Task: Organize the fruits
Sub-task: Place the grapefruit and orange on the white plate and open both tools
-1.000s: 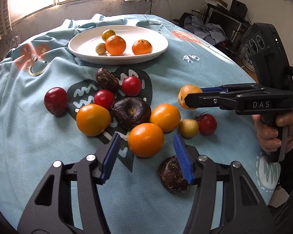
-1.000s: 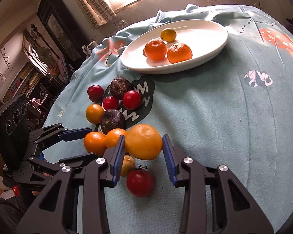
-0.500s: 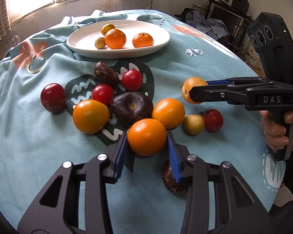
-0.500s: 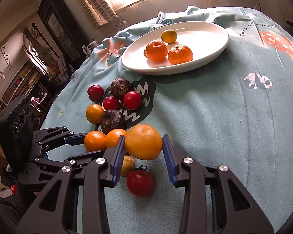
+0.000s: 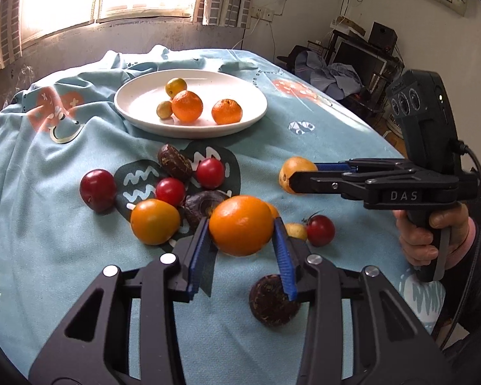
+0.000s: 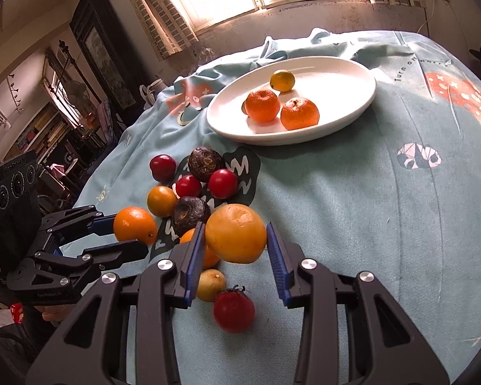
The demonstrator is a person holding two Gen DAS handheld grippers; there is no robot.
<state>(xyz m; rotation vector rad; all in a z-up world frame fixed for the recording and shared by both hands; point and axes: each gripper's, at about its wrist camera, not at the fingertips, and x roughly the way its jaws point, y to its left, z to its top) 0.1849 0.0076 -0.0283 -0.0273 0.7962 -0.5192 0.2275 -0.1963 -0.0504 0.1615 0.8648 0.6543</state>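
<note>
Plate [image 5: 138, 114] holds two tangerines [image 5: 187, 106], two small yellowish fruits [image 5: 175, 86]

right claw [image 6: 235, 246]: clamped on pale orange [image 6: 236, 233] | left claw [image 6: 130, 235]: left of it, gripping smaller orange [image 6: 134, 224] | red tomato [image 6: 234, 310]: just below pale orange | white plate [image 6: 346, 109]: beyond, carrying two tangerines

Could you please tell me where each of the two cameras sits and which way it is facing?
Left wrist: on the left tool, facing down-forward over its held orange toward the white plate; the person's hand shows.
Right wrist: on the right tool, facing its paler orange and the plate; no bare hand clearly shows.
Shared: plate, loose fruit, each other's tool.
</note>
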